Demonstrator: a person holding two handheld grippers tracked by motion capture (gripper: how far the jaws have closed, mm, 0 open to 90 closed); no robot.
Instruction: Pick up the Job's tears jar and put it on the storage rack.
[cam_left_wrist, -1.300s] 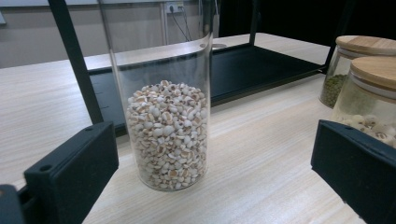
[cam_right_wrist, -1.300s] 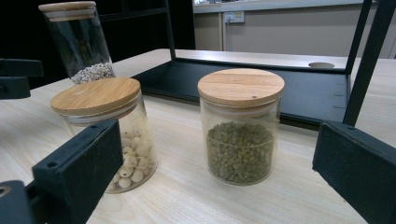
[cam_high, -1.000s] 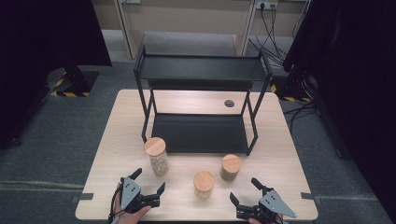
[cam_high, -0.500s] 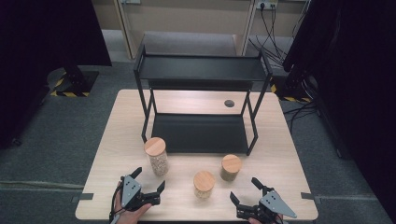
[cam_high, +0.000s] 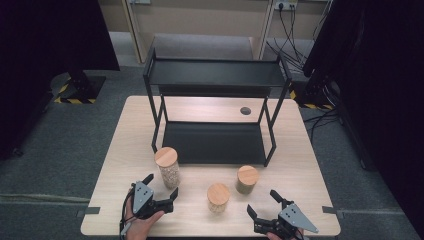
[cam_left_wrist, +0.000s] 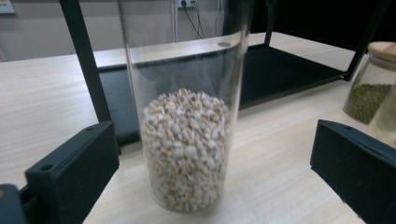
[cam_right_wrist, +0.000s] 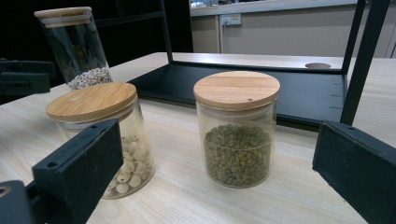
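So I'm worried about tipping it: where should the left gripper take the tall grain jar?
Probably low on the tall jar's glass body, beside the grain, coming level from the table's near edge. It stands upright and narrow; the open left gripper already faces it.

Rack (cam_high: 215, 142): rear centre of counter (cam_high: 300, 165).
Tall jar (cam_high: 167, 167): before the rack's left leg.
Two short jars (cam_high: 218, 197): right of tall jar.

Pale grains fill the tall jar (cam_left_wrist: 187, 144), green ones the short jar (cam_right_wrist: 238, 154), beside a black rack (cam_high: 215, 75).
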